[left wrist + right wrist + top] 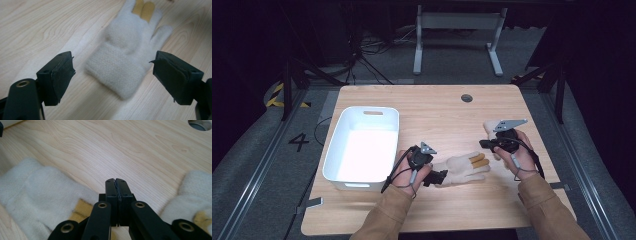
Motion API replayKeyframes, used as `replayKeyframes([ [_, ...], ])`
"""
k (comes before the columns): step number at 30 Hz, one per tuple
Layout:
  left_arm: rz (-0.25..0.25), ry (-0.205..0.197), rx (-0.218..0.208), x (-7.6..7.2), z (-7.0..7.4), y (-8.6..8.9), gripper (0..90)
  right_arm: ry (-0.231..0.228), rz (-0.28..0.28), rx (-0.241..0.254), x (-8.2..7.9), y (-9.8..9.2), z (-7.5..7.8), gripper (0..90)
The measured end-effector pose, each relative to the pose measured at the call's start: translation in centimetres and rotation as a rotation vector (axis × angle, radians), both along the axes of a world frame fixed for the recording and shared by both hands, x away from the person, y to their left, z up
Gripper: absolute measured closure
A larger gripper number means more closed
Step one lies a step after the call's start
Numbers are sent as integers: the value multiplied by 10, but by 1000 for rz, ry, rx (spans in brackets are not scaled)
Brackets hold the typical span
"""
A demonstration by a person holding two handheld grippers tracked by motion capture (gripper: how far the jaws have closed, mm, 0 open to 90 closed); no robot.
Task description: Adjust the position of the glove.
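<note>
A cream knitted glove [462,168] with tan fingertips lies flat on the wooden table [432,112], cuff toward the person. My left gripper [438,176] is at that cuff; in the left gripper view it [113,66] stands open wide, one jaw either side of the glove [127,55], not closed on it. My right gripper [485,144] hovers just past the glove's fingertips, and it [116,181] is shut with nothing between its jaws. Below it are the first glove [37,187] and a second cream glove [195,192], which is partly hidden under the right hand [490,126].
A white plastic bin [343,142], with nothing in it, stands on the table's left side beside the left hand. A round cable hole [466,97] sits near the far edge. A white table frame [457,22] stands on the floor beyond.
</note>
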State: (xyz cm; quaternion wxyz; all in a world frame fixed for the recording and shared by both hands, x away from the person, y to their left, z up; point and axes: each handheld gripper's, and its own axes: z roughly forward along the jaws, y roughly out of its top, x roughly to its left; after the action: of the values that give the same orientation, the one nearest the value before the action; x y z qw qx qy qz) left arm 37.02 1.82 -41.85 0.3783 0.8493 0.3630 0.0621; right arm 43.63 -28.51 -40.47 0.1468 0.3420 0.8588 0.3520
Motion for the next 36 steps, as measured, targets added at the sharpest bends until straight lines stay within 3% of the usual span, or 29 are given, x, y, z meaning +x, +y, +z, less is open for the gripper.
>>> replayKeyframes([
  [7,-92,17,11,-8,2,5,175,26,21,-22,5,12,-8,900],
  [15,-86,6,26,-17,7,16,165,43,70,-46,12,28,-16,899],
  [18,-96,22,28,-19,4,21,165,40,80,-42,16,34,-18,896],
  [23,-102,31,29,-21,3,23,165,48,77,-39,21,38,-23,875],
  [36,-143,32,62,-27,2,20,165,95,64,-108,27,39,-35,898],
])
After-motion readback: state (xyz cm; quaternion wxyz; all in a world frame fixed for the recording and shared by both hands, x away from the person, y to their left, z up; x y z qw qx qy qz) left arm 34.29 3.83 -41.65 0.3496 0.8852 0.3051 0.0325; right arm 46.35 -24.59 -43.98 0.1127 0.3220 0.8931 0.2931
